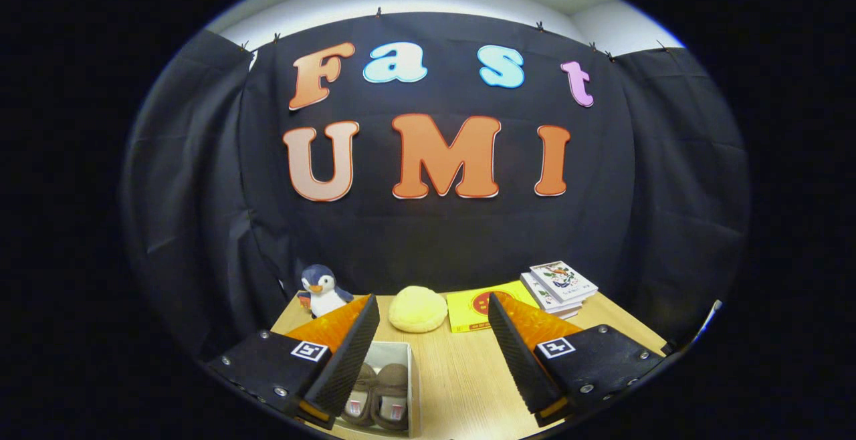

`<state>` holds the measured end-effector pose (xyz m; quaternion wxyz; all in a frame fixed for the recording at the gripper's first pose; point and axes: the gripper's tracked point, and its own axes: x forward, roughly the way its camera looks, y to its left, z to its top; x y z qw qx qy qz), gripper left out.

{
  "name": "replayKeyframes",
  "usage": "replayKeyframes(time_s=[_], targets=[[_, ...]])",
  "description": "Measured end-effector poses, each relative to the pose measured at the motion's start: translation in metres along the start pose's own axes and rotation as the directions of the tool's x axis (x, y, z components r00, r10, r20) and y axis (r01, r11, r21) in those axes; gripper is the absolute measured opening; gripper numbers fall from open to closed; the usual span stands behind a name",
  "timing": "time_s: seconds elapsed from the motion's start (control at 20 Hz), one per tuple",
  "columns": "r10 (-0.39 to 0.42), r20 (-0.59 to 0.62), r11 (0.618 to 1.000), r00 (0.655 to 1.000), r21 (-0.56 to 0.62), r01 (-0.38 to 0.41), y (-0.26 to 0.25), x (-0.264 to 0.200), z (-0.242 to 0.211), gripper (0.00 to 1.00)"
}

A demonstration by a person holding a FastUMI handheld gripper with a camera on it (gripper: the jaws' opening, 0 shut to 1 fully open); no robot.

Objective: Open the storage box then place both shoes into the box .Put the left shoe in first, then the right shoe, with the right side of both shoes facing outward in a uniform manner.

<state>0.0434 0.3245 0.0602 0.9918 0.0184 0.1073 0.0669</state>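
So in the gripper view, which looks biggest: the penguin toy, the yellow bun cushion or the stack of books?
1. Stack of books, widest of the three.
2 and 3. Yellow bun cushion and penguin toy look about alike; a finger hides part of the penguin, so no ranking.
All lie beyond the open fingers.

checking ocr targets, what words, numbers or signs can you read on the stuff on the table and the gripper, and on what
Nothing can be quoted.
Top booklet of the stack: print on its illustrated cover, too small to read.
Yellow card: red round emblem, too blurred to read.
Shoes in the white box: small insole tags, unreadable.
Gripper, fingers open and empty: a square black-and-white marker on each finger, a pattern, no words.
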Motion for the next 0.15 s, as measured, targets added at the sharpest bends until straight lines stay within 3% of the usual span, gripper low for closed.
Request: replayKeyframes(time_s=[0.15], targets=[[0.0, 0.029, 1.0, 1.0, 0.001, 0.0, -0.0122, -0.0082, 0.0039, 0.98]])
